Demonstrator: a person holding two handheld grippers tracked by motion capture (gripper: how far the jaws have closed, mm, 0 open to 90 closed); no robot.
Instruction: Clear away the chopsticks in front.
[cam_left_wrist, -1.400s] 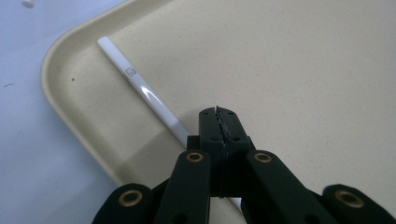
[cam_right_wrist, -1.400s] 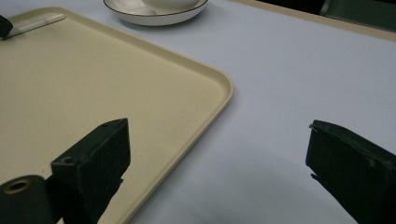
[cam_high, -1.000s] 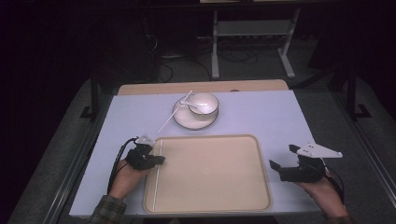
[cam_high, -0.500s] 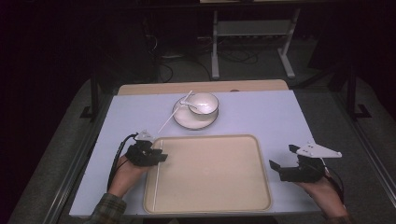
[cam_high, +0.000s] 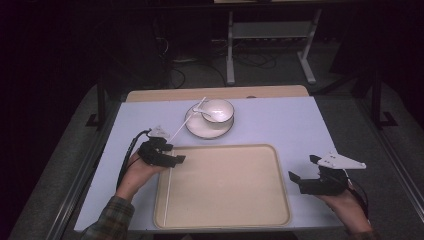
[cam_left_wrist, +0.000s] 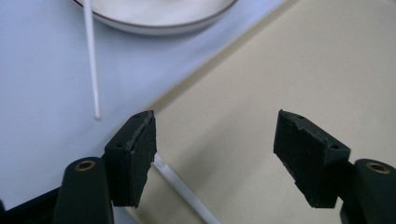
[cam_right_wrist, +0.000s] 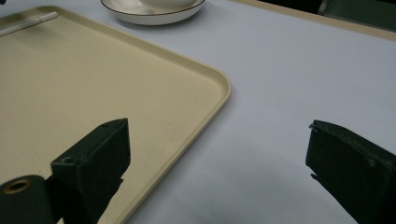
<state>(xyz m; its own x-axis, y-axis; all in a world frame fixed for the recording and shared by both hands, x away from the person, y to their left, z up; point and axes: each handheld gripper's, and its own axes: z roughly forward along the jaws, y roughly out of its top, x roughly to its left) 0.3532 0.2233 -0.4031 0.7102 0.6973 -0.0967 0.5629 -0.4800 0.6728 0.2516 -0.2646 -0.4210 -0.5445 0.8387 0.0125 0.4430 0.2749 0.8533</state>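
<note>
Chopstick (cam_high: 168, 192) one lies along the tray's (cam_high: 225, 220) left edge, released by your left gripper (cam_high: 175, 159), jaws just opened and empty; the second (cam_high: 185, 124) waits by the saucer (cam_high: 200, 131); right gripper (cam_high: 300, 172) open, idle.

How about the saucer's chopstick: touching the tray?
Apart. Left gripper view: the chopstick tip ends on the table, bare table between it and the tray rim.
</note>
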